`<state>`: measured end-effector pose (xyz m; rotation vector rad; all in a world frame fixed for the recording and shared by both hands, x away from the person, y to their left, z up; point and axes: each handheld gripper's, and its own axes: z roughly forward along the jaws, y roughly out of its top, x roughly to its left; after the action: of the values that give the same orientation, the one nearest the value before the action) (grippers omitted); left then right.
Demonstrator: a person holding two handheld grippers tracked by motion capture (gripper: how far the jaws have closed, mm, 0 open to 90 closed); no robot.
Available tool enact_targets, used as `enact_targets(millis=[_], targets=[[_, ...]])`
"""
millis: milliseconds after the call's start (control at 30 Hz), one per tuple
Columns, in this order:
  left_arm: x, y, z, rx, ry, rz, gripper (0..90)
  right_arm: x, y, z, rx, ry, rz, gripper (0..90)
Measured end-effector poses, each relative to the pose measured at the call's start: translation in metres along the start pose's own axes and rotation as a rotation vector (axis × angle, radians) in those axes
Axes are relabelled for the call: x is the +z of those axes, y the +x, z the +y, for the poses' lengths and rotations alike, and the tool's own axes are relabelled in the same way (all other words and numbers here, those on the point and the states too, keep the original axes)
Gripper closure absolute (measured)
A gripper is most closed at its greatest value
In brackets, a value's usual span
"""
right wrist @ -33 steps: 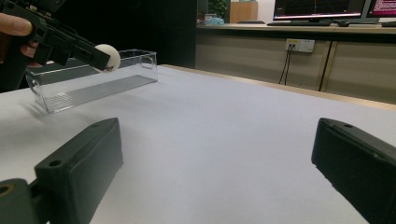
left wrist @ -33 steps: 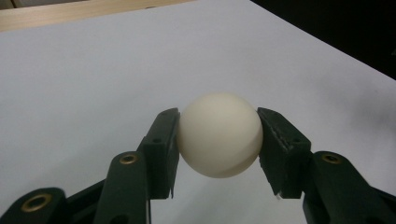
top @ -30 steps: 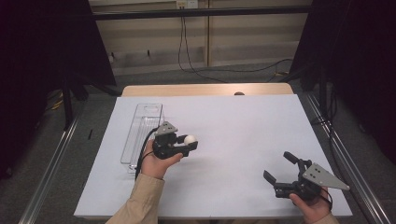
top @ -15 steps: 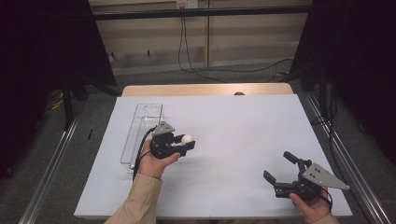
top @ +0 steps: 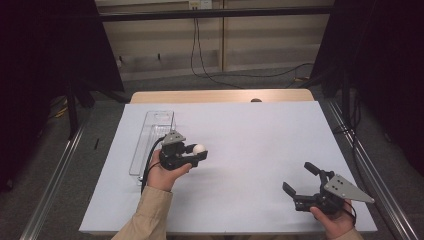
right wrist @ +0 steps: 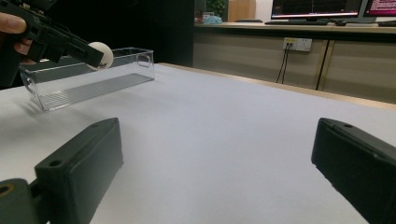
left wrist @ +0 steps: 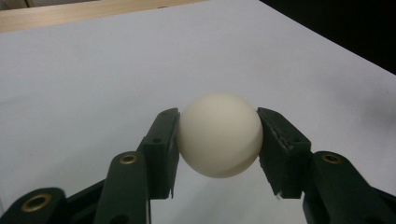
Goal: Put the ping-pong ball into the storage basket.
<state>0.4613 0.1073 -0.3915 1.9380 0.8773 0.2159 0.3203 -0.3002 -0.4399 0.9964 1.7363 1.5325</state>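
Note:
A cream-white ball (left wrist: 219,134) sits pinched between the two black jaws of my left gripper (left wrist: 218,140), held a little above the white table sheet. From above, that left gripper (top: 196,151) points right with the ball (top: 200,148) at its tip, just right of a clear plastic tray (top: 156,131). My right gripper (top: 301,179) rests low at the table's front right, jaws wide apart with nothing between them. In the right gripper view its fingers (right wrist: 79,168) frame bare sheet, and the ball (right wrist: 102,55) shows far off beside the tray (right wrist: 88,77).
A white sheet (top: 260,135) covers the table, with a strip of wooden edge (top: 220,96) at the far side. Metal rails (top: 365,165) run along both sides. Cables (top: 210,50) trail over the floor behind.

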Motion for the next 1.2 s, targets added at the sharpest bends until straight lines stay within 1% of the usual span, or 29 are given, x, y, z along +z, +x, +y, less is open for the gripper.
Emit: enact_targets(millis=[33, 67, 100, 133, 233, 333, 367, 400, 433, 567, 733, 767, 800, 833, 867, 900, 933, 1033, 1067, 1133, 1167, 1200], targets=[[0.000, 0.001, 0.000, 0.001, -0.005, -0.007, 51.3, 0.000, 0.000, 0.000, 0.001, 0.001, -0.003, 1.7], [-0.001, 0.001, 0.000, 0.006, -0.002, -0.005, 51.3, 0.000, 0.000, 0.000, 0.007, 0.002, -0.011, 1.7], [-0.001, 0.001, 0.000, 0.002, -0.006, -0.003, 51.3, 0.000, -0.001, 0.000, 0.009, 0.003, -0.006, 1.7], [-0.002, 0.001, 0.000, 0.000, -0.004, 0.002, 51.3, 0.001, 0.000, 0.000, 0.013, 0.001, -0.013, 1.7], [-0.002, 0.003, 0.000, -0.006, -0.015, -0.003, 51.2, 0.001, -0.001, 0.000, 0.008, 0.001, -0.007, 1.7], [-0.004, 0.004, 0.000, -0.004, -0.011, 0.009, 51.2, 0.002, -0.001, 0.000, 0.009, 0.000, -0.019, 1.7], [-0.005, 0.005, 0.000, -0.007, -0.016, 0.001, 51.2, 0.002, -0.001, 0.000, 0.010, 0.002, -0.019, 1.7], [-0.005, 0.005, 0.000, -0.016, -0.022, 0.002, 51.3, 0.002, -0.001, -0.001, 0.008, 0.004, -0.017, 1.6], [-0.006, 0.006, 0.000, -0.008, -0.017, 0.009, 51.3, 0.002, -0.002, -0.001, 0.007, 0.004, -0.018, 1.7], [-0.006, 0.006, 0.000, -0.007, -0.017, 0.012, 51.2, 0.002, -0.002, -0.001, 0.003, 0.005, -0.016, 1.6], [-0.007, 0.007, 0.000, -0.005, -0.016, 0.011, 51.3, 0.003, -0.001, -0.001, 0.009, 0.005, -0.014, 1.6], [-0.007, 0.007, 0.000, -0.010, -0.017, 0.016, 51.3, 0.003, -0.001, -0.001, 0.009, 0.003, -0.016, 1.6], [-0.008, 0.008, 0.000, -0.003, -0.012, 0.016, 51.3, 0.003, -0.001, -0.001, 0.010, 0.002, -0.015, 1.6], [-0.008, 0.008, 0.000, -0.004, -0.017, 0.012, 51.2, 0.003, -0.001, -0.001, 0.010, 0.003, -0.012, 1.6], [-0.009, 0.008, 0.000, -0.007, -0.016, 0.022, 51.2, 0.003, -0.001, -0.001, 0.009, 0.000, -0.015, 1.6], [-0.009, 0.009, 0.000, -0.010, -0.021, 0.017, 51.2, 0.003, -0.001, -0.001, 0.012, -0.001, -0.016, 1.6], [-0.010, 0.009, 0.000, -0.013, -0.022, 0.021, 51.3, 0.003, -0.001, -0.001, 0.012, -0.003, -0.016, 1.6], [-0.012, 0.011, 0.000, -0.010, -0.020, 0.028, 51.3, 0.003, -0.001, -0.001, 0.012, -0.003, -0.016, 1.6], [-0.012, 0.011, 0.000, -0.021, -0.030, 0.022, 51.3, 0.003, -0.001, -0.001, 0.007, -0.002, -0.013, 1.6], [-0.014, 0.012, 0.000, -0.016, -0.025, 0.030, 51.3, 0.003, -0.001, -0.001, 0.010, 0.001, -0.014, 1.6], [-0.014, 0.013, 0.000, -0.018, -0.029, 0.018, 51.3, 0.003, -0.001, -0.001, 0.010, 0.001, -0.013, 1.6], [-0.015, 0.013, 0.000, -0.017, -0.030, 0.029, 51.2, 0.003, -0.001, -0.001, 0.012, 0.003, -0.013, 1.6]])
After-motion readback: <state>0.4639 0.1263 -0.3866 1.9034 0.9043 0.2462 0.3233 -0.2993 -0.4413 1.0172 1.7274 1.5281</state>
